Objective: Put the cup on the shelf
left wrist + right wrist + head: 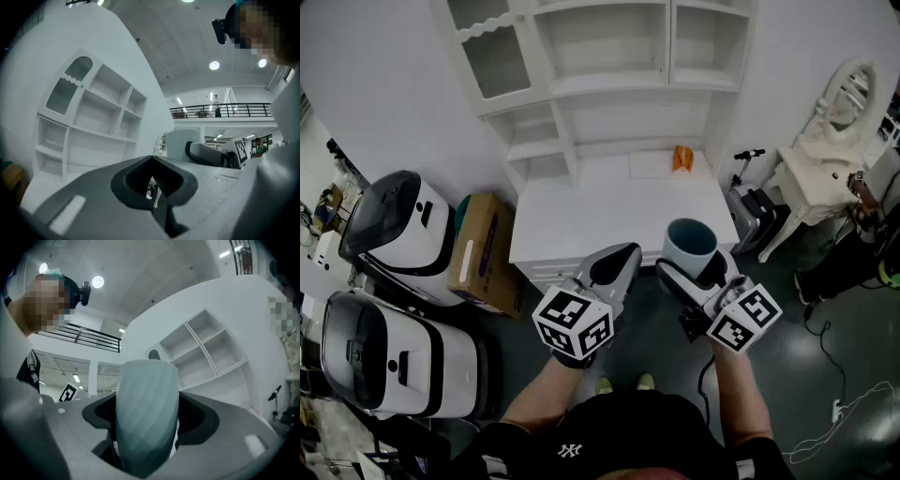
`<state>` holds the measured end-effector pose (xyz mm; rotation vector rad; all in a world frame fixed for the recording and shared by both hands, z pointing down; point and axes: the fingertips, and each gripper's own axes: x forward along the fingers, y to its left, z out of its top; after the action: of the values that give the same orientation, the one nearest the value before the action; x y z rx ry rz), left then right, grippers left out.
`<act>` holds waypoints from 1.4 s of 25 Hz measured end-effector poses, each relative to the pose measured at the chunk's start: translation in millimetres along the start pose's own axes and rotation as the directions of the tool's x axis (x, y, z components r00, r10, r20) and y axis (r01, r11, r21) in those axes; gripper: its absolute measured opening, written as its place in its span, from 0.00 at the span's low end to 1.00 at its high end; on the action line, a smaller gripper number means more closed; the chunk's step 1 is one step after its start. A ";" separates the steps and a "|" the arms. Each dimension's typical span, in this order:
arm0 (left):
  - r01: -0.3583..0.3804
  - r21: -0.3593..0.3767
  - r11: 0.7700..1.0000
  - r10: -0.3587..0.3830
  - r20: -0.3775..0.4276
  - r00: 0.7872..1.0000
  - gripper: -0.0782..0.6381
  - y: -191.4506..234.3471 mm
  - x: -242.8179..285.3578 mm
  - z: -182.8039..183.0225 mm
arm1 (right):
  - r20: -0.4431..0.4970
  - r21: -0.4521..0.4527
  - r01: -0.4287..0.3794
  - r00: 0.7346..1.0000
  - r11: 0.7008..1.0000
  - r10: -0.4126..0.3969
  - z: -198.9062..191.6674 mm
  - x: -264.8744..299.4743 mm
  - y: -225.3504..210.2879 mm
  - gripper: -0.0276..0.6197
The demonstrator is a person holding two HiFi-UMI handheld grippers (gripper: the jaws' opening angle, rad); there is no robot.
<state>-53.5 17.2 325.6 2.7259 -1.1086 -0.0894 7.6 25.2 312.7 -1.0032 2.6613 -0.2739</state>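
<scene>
Standing before a white bench, a person is holding a gripper in each hand. The right gripper is clamping the cup, its jaws pressing on either side of the cup's lower body. The cup is hanging upright in the air over the bench's front edge, well apart from the shelf rising at the back. The left gripper is hovering just beside it, its jaws drawn together or nearly so, with nothing between them.

This is looking like the carrying step: the cup is lifted and gripped but not yet placed. The next move is calling for a reach forward and up across the bench, keeping the cup level, lining it up with an open compartment, and loosening the jaws only once its base is resting flat.

The cup is pale grey-blue, smooth and handleless as far as is showing, widening toward an open rim, with a darker inside. Faint slanting facets are running down its wall. An orange object is sitting at the bench's back edge.
</scene>
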 end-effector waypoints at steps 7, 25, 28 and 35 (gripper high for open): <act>-0.008 0.002 1.000 0.008 0.000 1.000 0.11 -1.5 4.5 -0.6 | 0.000 0.001 -0.005 1.000 1.000 0.005 1.5 -2.0 -5.0 0.65; -0.075 0.024 0.997 0.075 -0.006 0.997 0.11 -3.9 13.4 -0.5 | -0.011 0.032 -0.059 0.998 0.998 0.059 10.8 -1.6 -16.3 0.66; -0.108 0.024 0.994 0.108 -0.004 0.994 0.11 -0.4 13.7 -1.7 | -0.012 0.040 -0.077 0.997 0.996 0.077 10.8 -1.1 -21.5 0.66; -0.145 0.020 0.989 0.145 -0.009 0.989 0.11 12.4 18.2 -4.0 | -0.019 0.052 -0.091 0.996 0.994 0.092 7.7 7.4 -32.4 0.66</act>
<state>-48.5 -3.5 332.3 2.6491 -1.3064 -0.0438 24.7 -4.3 312.9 -0.8646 2.6954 -0.3333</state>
